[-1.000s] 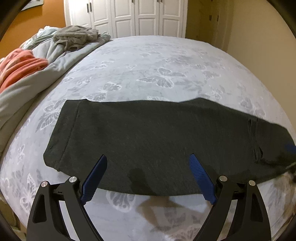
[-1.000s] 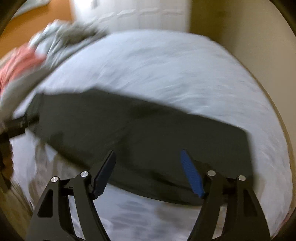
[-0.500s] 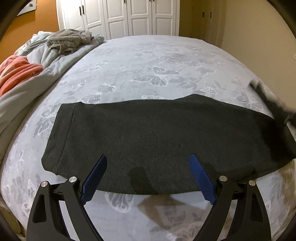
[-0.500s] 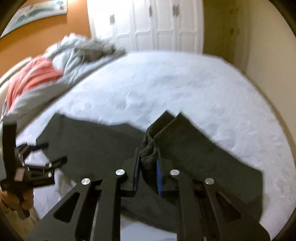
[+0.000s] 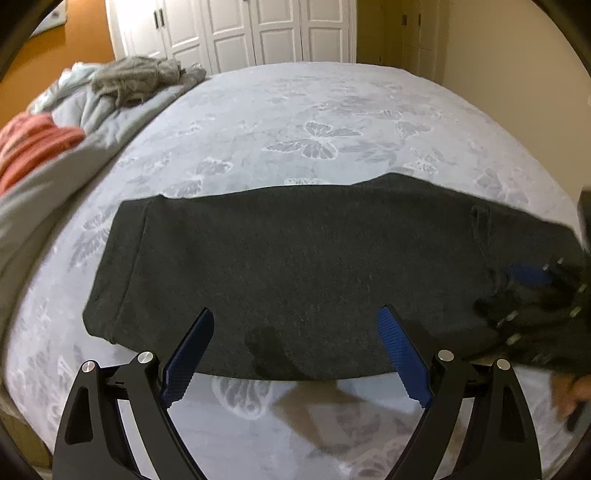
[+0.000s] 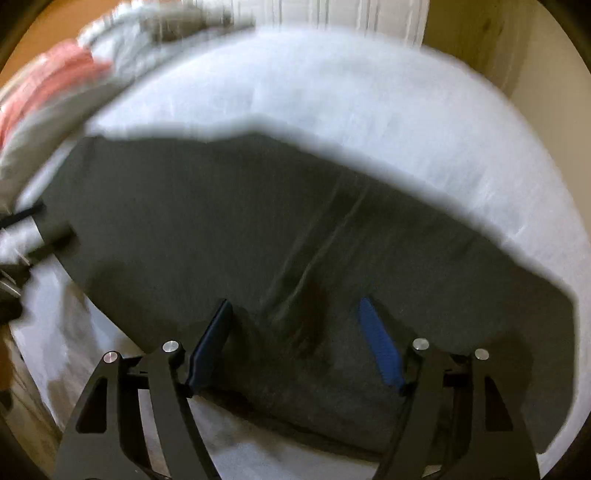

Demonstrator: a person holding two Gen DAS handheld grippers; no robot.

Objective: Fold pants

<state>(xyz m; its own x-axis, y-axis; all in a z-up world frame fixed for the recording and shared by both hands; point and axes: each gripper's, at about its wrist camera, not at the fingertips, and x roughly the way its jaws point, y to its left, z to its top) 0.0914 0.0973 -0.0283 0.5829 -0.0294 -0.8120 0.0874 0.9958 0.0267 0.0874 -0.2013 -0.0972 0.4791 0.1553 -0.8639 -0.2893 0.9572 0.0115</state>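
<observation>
Left wrist view: dark pants [image 5: 295, 258] lie part-folded on the bed [image 5: 332, 110] — both hand-held grippers [image 5: 295, 354] [image 6: 295, 343] spread apart, empty; more folds left.

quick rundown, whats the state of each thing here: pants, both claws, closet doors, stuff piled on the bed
pants: lying flat across the bed, held by neither claw
left claw: open, at the pants' near edge
right claw: open, over the pants
closet doors: shut
grey blanket: bunched at the bed's left side
orange cloth: heaped on the blanket
</observation>
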